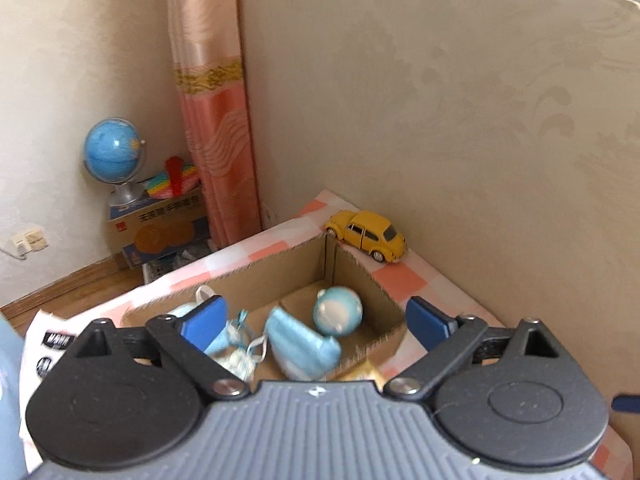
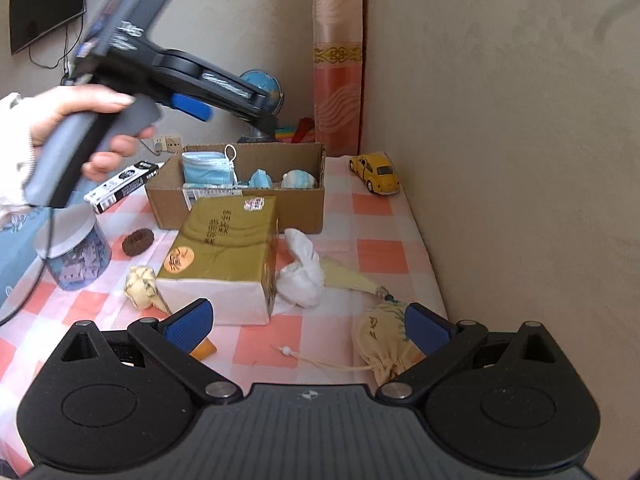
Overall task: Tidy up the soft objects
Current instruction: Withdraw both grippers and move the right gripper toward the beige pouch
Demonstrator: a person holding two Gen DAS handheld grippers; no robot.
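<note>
A cardboard box sits on the checked tablecloth and holds blue face masks and a blue-white soft ball. My left gripper is open and empty, hovering above the box. The box with masks also shows in the right wrist view, with the left gripper above it. My right gripper is open and empty over the table's near side. A cream drawstring pouch lies by its right finger. A white crumpled cloth and a cream cloth lie beside a gold tissue pack.
A yellow toy car stands near the wall; it also shows in the left wrist view. A clear jar, a brown ring and a black-white carton lie at the left. A globe stands on boxes beyond the table.
</note>
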